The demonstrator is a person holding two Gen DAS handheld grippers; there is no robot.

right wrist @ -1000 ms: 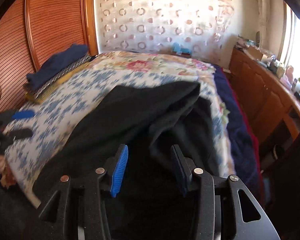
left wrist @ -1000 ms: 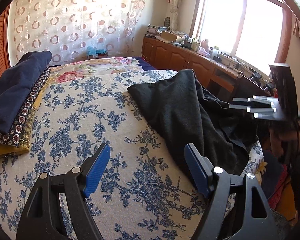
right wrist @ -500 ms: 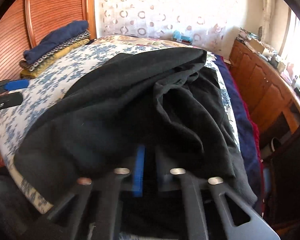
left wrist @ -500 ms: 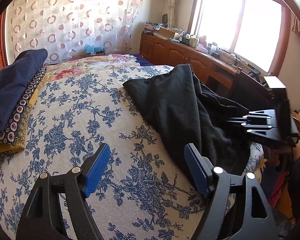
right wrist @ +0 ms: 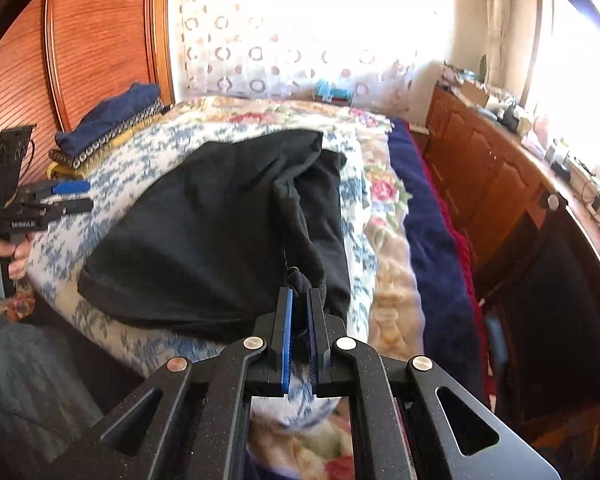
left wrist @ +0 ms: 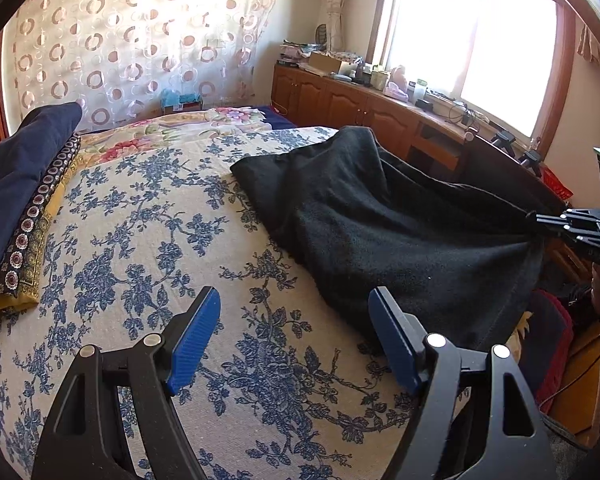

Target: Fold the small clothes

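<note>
Right wrist view shows the change plainly: my right tongs (right wrist: pixel 299 300), which a second ago stood half open above the black garment (right wrist: pixel 220 236), have now clamped down to almost nothing on a bunched corner of it. A knot of dark cloth sits pinched between the blue pads (right wrist: pixel 287 340), and the fabric runs away from the grip in a taut ridge. The hand has also pulled back off the bed's edge, so the near part of the garment is lifted and drawn toward me instead of lying slack.

I take this to mean the grasp is made and the straightening has begun; no fold is laid yet, and the cloth is still rumpled with one layer flopped over another.

The garment lies on the right half of the bed (left wrist: pixel 148 216), spread over the blue-flowered cover and hanging off the near corner.

My left tongs (left wrist: pixel 294 338) stand wide open and hold nothing. They hover over bare bedcover, with the right-hand pad just beside the garment's near hem but not touching it. From that view the right tongs (left wrist: pixel 534 216) show at the far right, gripping the cloth's edge.

A stack of folded blue cloth (left wrist: pixel 18 172) rests by the headboard, well apart.
</note>
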